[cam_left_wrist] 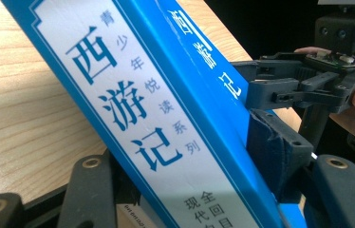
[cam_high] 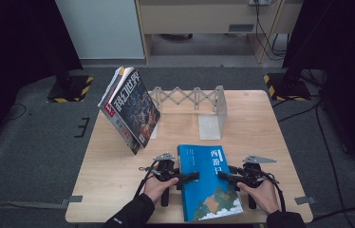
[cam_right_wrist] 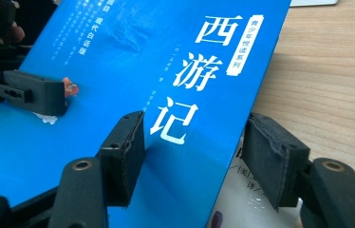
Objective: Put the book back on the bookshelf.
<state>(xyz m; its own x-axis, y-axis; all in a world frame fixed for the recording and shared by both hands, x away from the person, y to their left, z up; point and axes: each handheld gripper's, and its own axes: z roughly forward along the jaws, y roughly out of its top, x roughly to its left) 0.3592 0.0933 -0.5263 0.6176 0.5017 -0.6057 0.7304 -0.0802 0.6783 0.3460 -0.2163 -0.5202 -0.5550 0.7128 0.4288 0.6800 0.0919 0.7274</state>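
Note:
A thick blue book (cam_high: 209, 185) with white Chinese title characters lies on the wooden table (cam_high: 109, 171) near its front edge. My left gripper (cam_high: 190, 176) reaches in from the left and clamps the book's spine side. In the left gripper view the book (cam_left_wrist: 166, 109) stands tilted between the jaws, and one padded finger (cam_left_wrist: 270, 142) presses on its cover. My right gripper (cam_high: 223, 175) grips the opposite long edge. In the right gripper view its pads (cam_right_wrist: 126, 152) sit on the cover and under the edge of the book (cam_right_wrist: 133, 71).
Several magazines (cam_high: 130, 107) lean to the left at the left end of a metal expanding book rack (cam_high: 190, 99) at the back of the table. A white bookend plate (cam_high: 211, 123) stands at its right end. Bare wood lies to both sides of the book.

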